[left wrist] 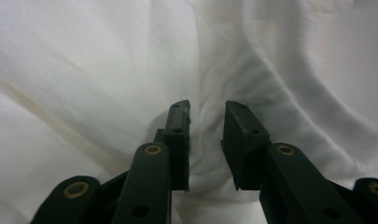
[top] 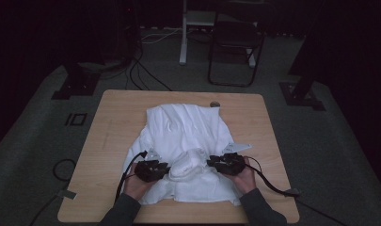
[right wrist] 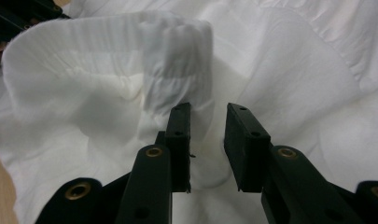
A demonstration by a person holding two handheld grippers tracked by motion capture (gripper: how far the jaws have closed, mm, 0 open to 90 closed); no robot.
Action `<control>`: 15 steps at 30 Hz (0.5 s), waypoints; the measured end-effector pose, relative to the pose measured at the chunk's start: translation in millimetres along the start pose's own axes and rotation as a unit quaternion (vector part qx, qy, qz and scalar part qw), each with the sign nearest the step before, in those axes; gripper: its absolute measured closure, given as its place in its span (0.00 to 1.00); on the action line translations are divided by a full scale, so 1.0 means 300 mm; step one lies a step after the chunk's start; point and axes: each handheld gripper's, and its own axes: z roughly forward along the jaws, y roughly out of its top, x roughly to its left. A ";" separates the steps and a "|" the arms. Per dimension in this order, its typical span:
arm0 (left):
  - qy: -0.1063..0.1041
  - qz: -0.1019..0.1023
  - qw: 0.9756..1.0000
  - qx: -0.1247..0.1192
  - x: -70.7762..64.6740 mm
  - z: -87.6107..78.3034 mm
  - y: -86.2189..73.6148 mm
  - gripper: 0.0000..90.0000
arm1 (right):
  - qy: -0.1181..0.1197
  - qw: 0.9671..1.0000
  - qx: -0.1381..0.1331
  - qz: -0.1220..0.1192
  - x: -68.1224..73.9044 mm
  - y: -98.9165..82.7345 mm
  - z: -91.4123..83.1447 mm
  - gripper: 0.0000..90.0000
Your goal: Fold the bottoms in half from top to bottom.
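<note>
A white shirt (top: pixel 188 125) lies spread on the wooden table (top: pixel 115 127). Its ribbed collar (top: pixel 187 165) is bunched up and raised near the front edge, between my two grippers. My left gripper (top: pixel 168 168) comes at the bunch from the left and my right gripper (top: pixel 210 163) from the right, each held in a hand. In the left gripper view the jaws of my left gripper (left wrist: pixel 206 109) stand a narrow gap apart with a fold of white cloth (left wrist: pixel 203 93) pinched in it. My right gripper (right wrist: pixel 207 109) likewise holds the ribbed collar band (right wrist: pixel 177 70).
A small round object (top: pixel 215 104) rests at the table's far edge, just beyond the shirt. Cables (top: pixel 273 186) trail from both grippers over the front corners. A chair (top: pixel 235 47) and black stands (top: pixel 77 80) are on the floor beyond the table.
</note>
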 end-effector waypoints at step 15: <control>-0.048 0.045 0.998 0.014 -0.065 0.054 0.028 0.74 | 0.037 0.999 -0.035 0.007 0.026 0.046 -0.015 0.72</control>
